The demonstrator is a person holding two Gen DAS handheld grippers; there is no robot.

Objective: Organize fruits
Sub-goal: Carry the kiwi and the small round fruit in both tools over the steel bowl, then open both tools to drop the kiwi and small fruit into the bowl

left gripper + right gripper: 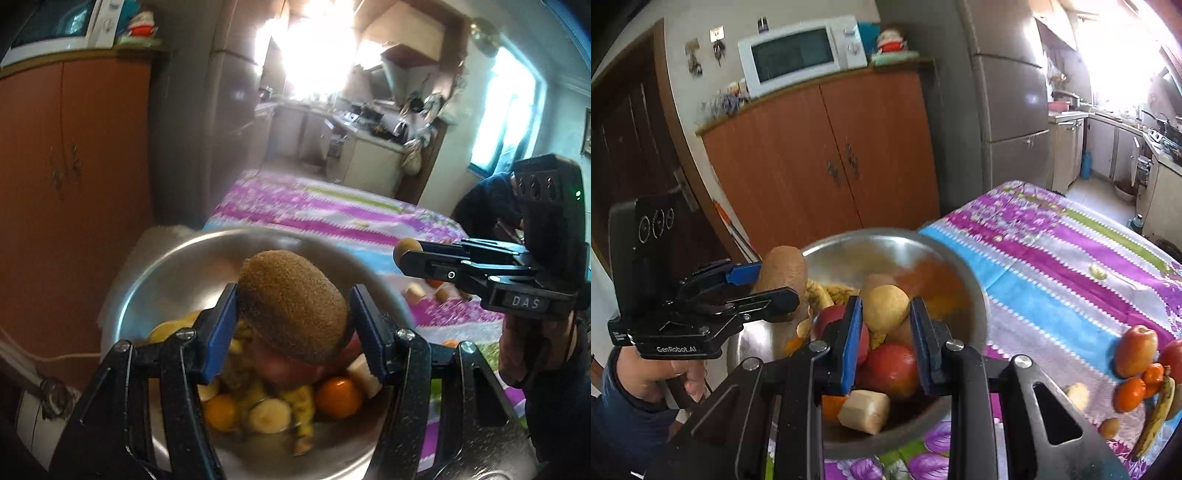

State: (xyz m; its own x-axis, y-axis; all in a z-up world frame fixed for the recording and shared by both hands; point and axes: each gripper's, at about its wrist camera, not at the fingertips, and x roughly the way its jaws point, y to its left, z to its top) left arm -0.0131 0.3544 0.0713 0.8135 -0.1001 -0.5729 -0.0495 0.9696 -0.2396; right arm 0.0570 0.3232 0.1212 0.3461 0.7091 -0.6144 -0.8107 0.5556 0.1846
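The bench [1052, 258], under a striped floral cloth, carries a steel bowl [886, 243] at its near left corner, the corner closest to the wooden cabinet [820, 155]. The bowl is already loaded with apples, oranges, banana pieces and other fruit. A smaller loose group of fruit [1137, 365], apples, oranges and a banana, lies on the cloth toward the near right edge, well apart from the bowl.

The left claw [293, 314] is closed on a kiwi [291, 302]. In the left wrist view the kiwi sits between the blue pads [221, 332], its long axis tilted up and to the left, across the line of the fingers. The right wrist view shows this kiwi [785, 273] at the left rim of the bowl, so it hangs above the bowl and the fruit pile lies directly below it.

The right claw [886, 332] is narrowed on a small yellow-brown fruit [886, 308], probably a second kiwi or a potato-like piece; its kind cannot be told. This fruit stands roughly upright between the pads, above the middle of the bowl.

Judgement: both pieces lie straight over the bowl, so the coming move is a short descent and release. The right claw is nearer the bowl centre; the left sits at the rim and may need a small inward shift
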